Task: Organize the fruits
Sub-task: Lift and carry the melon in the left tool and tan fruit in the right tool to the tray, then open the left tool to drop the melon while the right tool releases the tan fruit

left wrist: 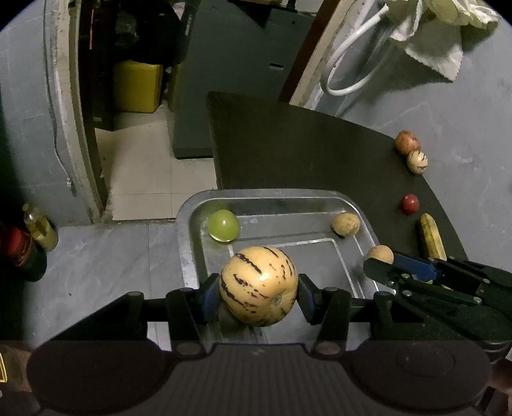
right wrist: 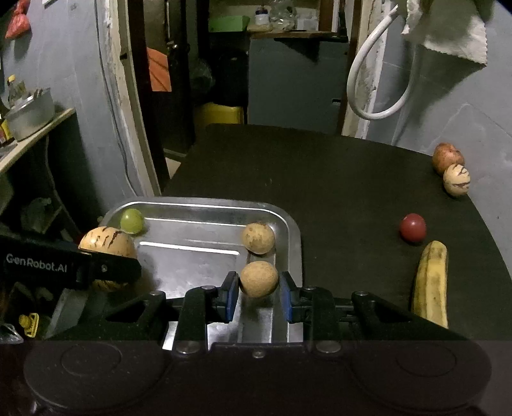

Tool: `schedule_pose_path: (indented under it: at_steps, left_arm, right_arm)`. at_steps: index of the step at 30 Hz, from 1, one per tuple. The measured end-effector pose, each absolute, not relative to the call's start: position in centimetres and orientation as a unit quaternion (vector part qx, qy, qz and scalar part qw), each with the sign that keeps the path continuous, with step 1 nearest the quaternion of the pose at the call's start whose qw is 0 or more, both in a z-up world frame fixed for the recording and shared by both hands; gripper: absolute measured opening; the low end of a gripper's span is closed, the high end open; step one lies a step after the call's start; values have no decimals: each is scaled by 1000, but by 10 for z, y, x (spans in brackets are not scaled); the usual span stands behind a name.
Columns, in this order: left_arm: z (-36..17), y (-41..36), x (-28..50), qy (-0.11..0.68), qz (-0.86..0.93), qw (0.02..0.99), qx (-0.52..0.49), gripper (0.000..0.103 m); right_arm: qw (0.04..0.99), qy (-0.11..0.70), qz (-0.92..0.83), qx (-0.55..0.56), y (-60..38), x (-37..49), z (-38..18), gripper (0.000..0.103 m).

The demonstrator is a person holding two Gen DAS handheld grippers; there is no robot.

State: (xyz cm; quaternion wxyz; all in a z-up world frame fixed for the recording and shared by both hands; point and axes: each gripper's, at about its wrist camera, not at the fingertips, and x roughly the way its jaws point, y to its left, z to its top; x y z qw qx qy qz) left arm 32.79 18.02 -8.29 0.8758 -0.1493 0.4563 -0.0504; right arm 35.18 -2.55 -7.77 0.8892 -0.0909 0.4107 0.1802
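**Fruits in both grippers above the metal tray**

Left gripper (left wrist: 258, 296): clenched on a large round cream-yellow melon with dark broken stripes (left wrist: 258, 284), blue pads pressed to its two sides. Held over the near left part of a shallow rectangular silver metal tray (left wrist: 185, 256), at the left edge of a dark matte table (left wrist: 304, 153).

Right gripper (right wrist: 259, 292): grasping a small round tan fruit (right wrist: 258, 278) between blue pads, over the near right part of the same tray (right wrist: 292, 249). Fingers closed against both sides of the fruit, as far as visible.

Inside the tray: a round pale green fruit (left wrist: 223, 224) in the far left corner, touching the wall; a second small round tan fruit with brown specks (right wrist: 258, 238) in the far right corner, just beyond the held one.

On the table, right of the tray and well apart from it: a small round dark red fruit (right wrist: 412, 227); near it, closer to the camera, a yellow banana with brown marks (right wrist: 430, 283), lying lengthwise. Farther back at the right edge: a small cream fruit with dark stripes (right wrist: 456, 180), touching a reddish-brown round fruit (right wrist: 447, 157) behind it.

Behind the table: a white looped hose (right wrist: 371, 92) against the grey wall, a pale cloth (right wrist: 448, 28) hanging above, a yellow container (left wrist: 137, 86) on the floor in the dark doorway.
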Motion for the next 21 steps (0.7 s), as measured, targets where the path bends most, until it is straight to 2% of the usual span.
schedule_pose_path:
  at_steps: [21]
  left_arm:
    - [-80, 181, 329, 455, -48, 874, -163, 55]
  right_arm:
    - [880, 413, 204, -115, -22, 344, -89, 30]
